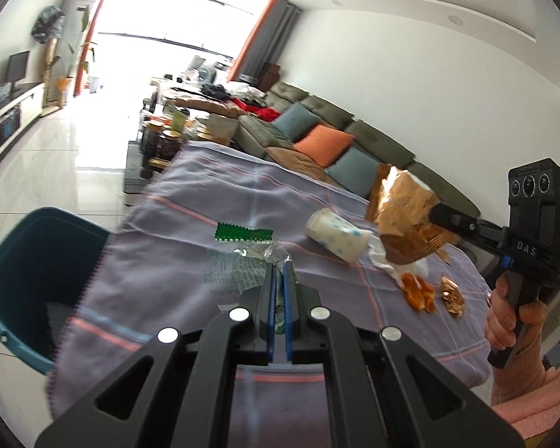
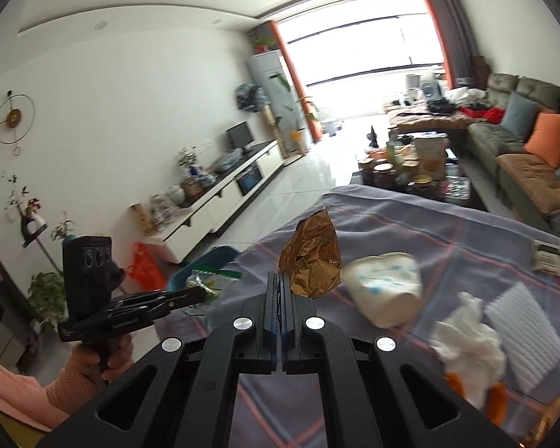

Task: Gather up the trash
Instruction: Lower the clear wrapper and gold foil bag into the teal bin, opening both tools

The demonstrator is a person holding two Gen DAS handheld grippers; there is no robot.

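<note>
Overhead, both hand-held grippers hang clamped, left (image 1: 279,261) on clear wrapper (image 1: 239,272), right (image 2: 280,278) on gold bag (image 2: 311,265), near tablecloth edge (image 1: 89,280).

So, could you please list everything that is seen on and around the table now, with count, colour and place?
Tablecloth: one, lilac with pink stripes, covers the table.
Bin: one, teal, beside the table's edge.
Gold bag: one, crumpled, held above the cloth.
Clear wrapper: one, green-edged, held in the other gripper.
Paper cup: one, white with blue dots, lying on its side.
Tissue: one, white, crumpled on the cloth.
Orange peel: several pieces, near the tissue.
Foam pad: one, white, ribbed.
Left gripper: shut on the wrapper.
Right gripper: shut on the bag.
</note>
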